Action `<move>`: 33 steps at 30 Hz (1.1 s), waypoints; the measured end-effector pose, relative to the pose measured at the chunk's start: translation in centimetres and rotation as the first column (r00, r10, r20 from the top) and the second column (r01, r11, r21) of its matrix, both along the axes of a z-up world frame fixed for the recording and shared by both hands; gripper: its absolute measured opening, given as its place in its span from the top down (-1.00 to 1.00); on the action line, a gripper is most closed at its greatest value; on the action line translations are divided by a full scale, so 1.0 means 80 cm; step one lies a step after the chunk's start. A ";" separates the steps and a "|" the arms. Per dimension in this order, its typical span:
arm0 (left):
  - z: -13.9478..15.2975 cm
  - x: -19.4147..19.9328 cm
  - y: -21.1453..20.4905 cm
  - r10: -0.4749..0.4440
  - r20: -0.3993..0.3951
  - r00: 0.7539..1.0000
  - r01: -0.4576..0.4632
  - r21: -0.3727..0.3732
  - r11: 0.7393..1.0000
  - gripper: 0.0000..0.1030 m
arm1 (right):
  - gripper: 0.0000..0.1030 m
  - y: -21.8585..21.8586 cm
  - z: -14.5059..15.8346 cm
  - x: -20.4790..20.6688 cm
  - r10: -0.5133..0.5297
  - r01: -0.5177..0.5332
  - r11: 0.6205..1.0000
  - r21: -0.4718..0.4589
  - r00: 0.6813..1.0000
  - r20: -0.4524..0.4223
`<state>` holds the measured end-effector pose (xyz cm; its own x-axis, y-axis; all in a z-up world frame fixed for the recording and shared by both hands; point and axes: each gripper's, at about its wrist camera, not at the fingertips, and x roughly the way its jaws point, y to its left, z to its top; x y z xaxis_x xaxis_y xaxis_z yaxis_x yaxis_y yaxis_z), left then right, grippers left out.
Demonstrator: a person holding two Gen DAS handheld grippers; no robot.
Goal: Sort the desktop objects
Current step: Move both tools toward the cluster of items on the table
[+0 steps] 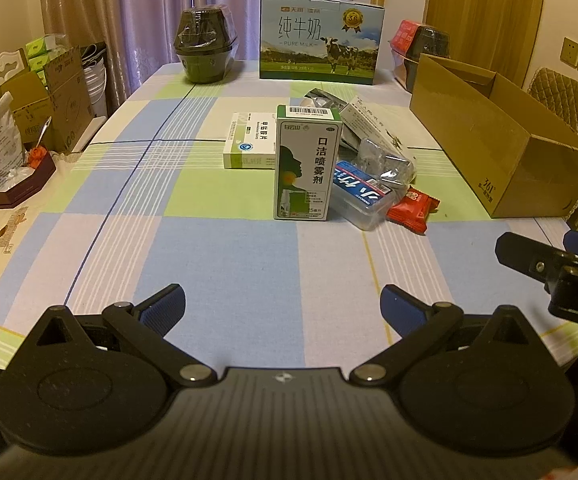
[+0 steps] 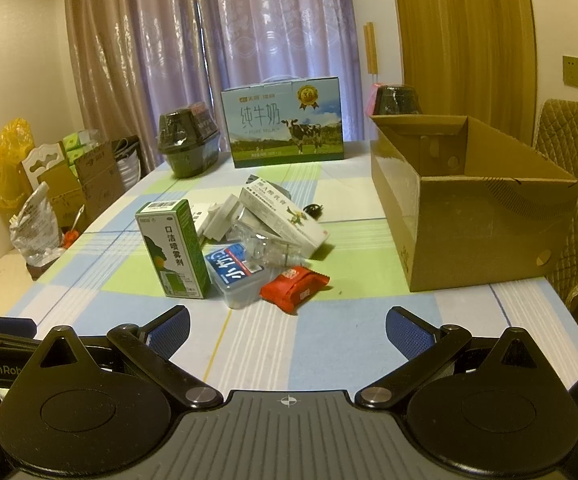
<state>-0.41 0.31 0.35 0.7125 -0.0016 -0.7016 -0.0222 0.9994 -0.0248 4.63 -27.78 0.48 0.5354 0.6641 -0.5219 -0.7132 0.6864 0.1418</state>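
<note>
Toward the middle of the surface (image 2: 329, 340) the objects to be sorted lie in one loose cluster, well apart from the open cardboard box (image 2: 477, 236) at the right edge. As far as its visible interior shows, that box holds nothing, so sorting appears not yet begun. The upright green spray carton (image 2: 173, 248) is rigid printed card; beside it, touching, lie a translucent plastic case with blue label (image 2: 235, 276) and a crinkled red foil snack packet (image 2: 295, 286). Behind sit flat white medicine cartons (image 2: 285, 220). Left tool (image 1: 283, 308) and right tool (image 2: 287, 330) both stand wide and empty above the near edge.
</note>
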 end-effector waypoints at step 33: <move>0.012 0.055 0.015 -0.061 0.018 0.998 0.061 0.007 0.998 -0.98 | -0.97 0.052 -0.005 0.043 0.279 -0.255 0.946 -0.198 0.954 0.107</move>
<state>3.95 1.53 1.34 0.7241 -0.0414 -0.6884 0.0397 0.9990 -0.0184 8.04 -23.62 0.06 0.4233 0.6935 -0.5831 -0.8777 0.4734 -0.0741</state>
